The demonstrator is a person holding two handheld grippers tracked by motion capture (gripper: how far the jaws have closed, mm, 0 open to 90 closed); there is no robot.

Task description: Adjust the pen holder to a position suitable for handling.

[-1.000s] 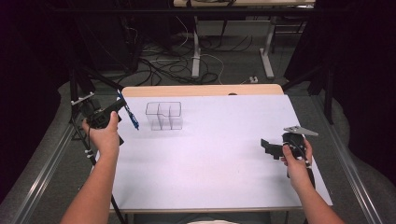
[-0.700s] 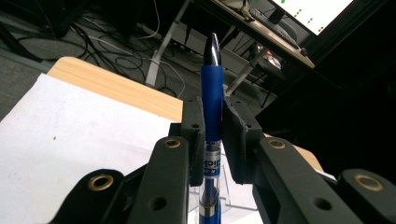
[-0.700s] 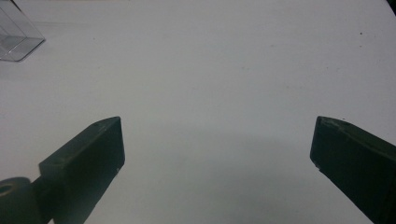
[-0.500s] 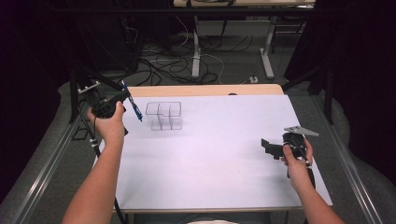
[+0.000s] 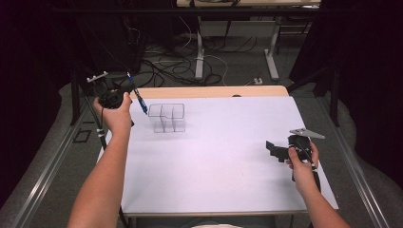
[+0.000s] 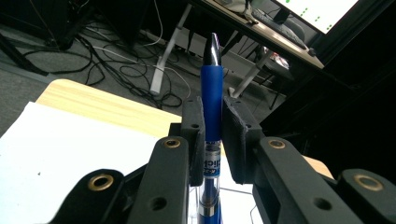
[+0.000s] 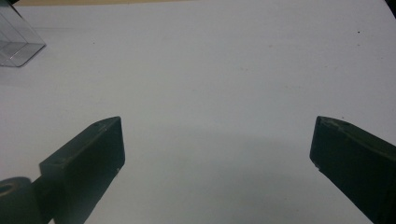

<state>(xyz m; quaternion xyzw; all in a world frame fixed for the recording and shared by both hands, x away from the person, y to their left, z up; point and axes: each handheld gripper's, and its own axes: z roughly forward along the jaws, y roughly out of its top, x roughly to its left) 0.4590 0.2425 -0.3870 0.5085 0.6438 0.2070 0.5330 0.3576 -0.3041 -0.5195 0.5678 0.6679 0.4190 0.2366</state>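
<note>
Left gripper (image 5: 124, 92) had its jaws clamped on the blue pen (image 6: 212, 88), held above the table's (image 5: 228, 190) far-left corner, just beside the clear organizer (image 5: 166, 117). Pickup looked done; drop-in left. Right gripper (image 7: 217, 158) idle, jaws apart. White table, cables on the floor behind it.

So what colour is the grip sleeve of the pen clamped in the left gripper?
Blue, with a black tip; the pen shows best in the left gripper view.

Blue pen (image 6: 212, 100), probably black-tipped
</note>
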